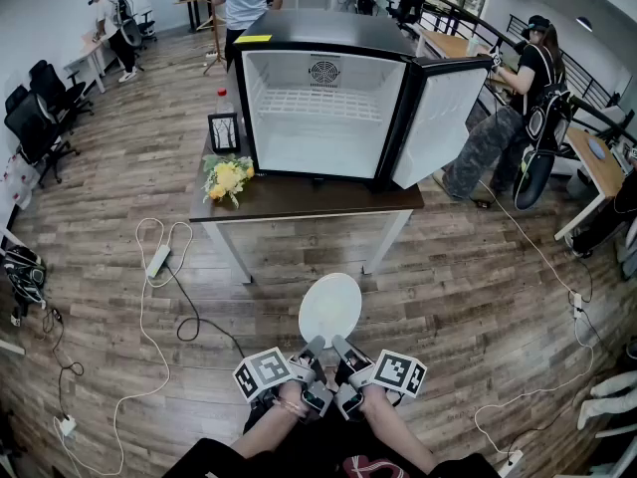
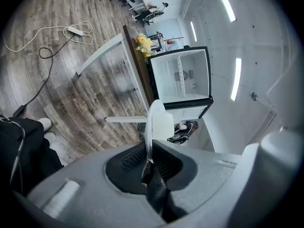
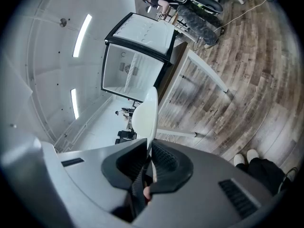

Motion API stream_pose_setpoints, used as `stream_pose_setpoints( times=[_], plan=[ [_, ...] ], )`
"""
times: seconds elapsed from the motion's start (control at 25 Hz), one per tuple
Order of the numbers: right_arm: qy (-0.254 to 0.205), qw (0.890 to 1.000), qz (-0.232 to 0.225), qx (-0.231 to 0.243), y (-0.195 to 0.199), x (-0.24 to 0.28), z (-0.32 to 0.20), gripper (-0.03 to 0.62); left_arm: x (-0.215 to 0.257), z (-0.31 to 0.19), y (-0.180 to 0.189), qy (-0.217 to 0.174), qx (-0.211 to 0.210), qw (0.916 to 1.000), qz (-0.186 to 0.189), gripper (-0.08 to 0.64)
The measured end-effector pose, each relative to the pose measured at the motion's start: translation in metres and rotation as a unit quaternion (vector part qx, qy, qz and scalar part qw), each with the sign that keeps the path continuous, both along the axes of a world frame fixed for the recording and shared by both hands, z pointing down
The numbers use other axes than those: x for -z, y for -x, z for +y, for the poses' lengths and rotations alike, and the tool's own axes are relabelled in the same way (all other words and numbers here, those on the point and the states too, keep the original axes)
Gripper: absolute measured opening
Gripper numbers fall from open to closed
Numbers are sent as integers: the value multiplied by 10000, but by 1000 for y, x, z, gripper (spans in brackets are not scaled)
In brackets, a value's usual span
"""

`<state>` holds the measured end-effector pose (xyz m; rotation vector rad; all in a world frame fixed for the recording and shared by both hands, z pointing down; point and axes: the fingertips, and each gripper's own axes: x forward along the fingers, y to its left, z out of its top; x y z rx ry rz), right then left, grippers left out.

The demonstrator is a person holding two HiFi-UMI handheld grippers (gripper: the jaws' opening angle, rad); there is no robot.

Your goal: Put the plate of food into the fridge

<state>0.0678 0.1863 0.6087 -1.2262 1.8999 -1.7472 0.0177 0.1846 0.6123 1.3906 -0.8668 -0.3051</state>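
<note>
Bottom centre of the head view, left tool and right tool sit side by side, both clamped on the near rim of the white plate; each tool's own view shows the rim edge-on between the ribbed pads, jaws almost together; plate hangs over the wood floor, well apart from the fridge at upper centre on the dark bench, door open to the right; no food readable from above, left tool view shows a pale lump on the plate, can't tell what; step in hand looks like the carry to the fridge; to do it well: keep both tools level so the plate doesn't tip, keep the pinch firm, avoid the cable at left, approach the open front square, clear of the door edge and the flowers, aim for the wire shelf.
</note>
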Motion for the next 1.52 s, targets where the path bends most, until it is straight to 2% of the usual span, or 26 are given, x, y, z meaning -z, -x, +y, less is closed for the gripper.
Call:
stream_pose_setpoints(
  times=[0.48, 0.72, 0.96, 1.24, 1.52],
  plan=[
    [-49, 9999, -44, 89, -5, 1, -3, 43, 5, -2, -5, -128, 129, 9998, 12, 37],
    [5, 9999, -97, 63, -12, -2, -3, 44, 2, -2, -12, -41, 135, 9999, -36, 37],
    [-84, 9997, 68, 211, -10, 3, -11, 48, 5, -10, -10, -12, 178, 9998, 14, 37],
    [-229, 9995, 175, 151, -6, 13, -35, 52, 15, -35, -6, -113, 9, 9999, -78, 38],
    [-71, 9999, 112, 50, -6, 4, -57, 51, 7, -58, -6, -34, -138, 9998, -122, 38]
  ],
)
